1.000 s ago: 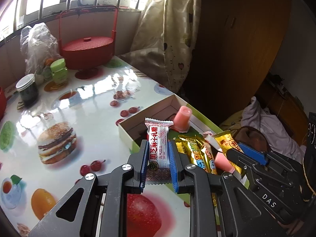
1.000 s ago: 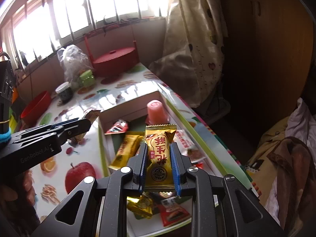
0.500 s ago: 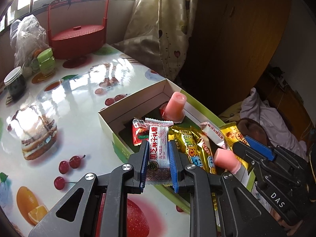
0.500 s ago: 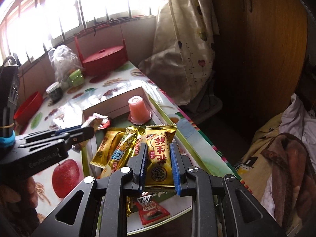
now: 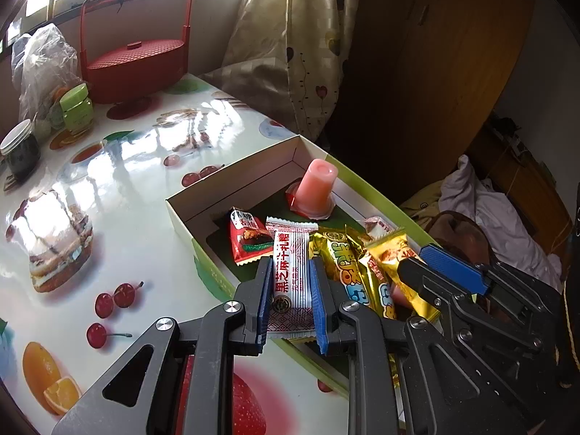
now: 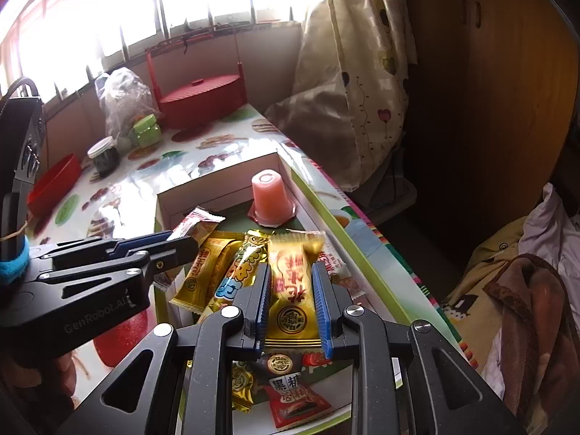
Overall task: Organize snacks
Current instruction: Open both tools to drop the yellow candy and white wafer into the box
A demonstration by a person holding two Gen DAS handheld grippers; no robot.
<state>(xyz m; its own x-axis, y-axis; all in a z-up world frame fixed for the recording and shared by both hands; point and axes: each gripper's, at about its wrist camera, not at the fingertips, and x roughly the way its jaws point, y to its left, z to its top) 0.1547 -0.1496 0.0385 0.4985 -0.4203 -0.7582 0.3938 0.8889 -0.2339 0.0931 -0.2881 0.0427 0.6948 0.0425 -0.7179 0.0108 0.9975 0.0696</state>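
Currently on hand: two candies held over one snack box, as we list them.
Left gripper (image 5: 290, 290): jaws closed on the white sesame candy wrapper (image 5: 291, 272); we see the blue pads pressing its two long edges.
Right gripper (image 6: 290, 297): jaws closed on the gold peanut candy wrapper (image 6: 293, 279), gripped the same way.
Snack box (image 5: 253, 166): white-walled with a green rim, on the fruit-print tablecloth (image 5: 127, 181), near the table's right edge.
Box contents: pink jelly cup (image 5: 314, 190) standing inverted at the far end; red brown-sugar candy (image 5: 248, 233); gold snack bars (image 5: 348, 264) lying lengthwise.
Key relation: each held wrapper runs with its long axis forward along its gripper's fingers, and the box lies directly ahead of and below both. We judge the left candy sits over the near-left wall, close to the red packet, and the right candy over the gold bars in the middle.
Nearer hand: left for the open green floor beside the red packet; right for the gold pile.
Next move, our judgement: lower and release into the box.
Hidden: the near end of the box lies behind both grippers; the floor under the gold bars is covered.
Hard to read: small white packets by the right wall, partly covered.
Cut off: a finger under the left gripper's body in the right wrist view.
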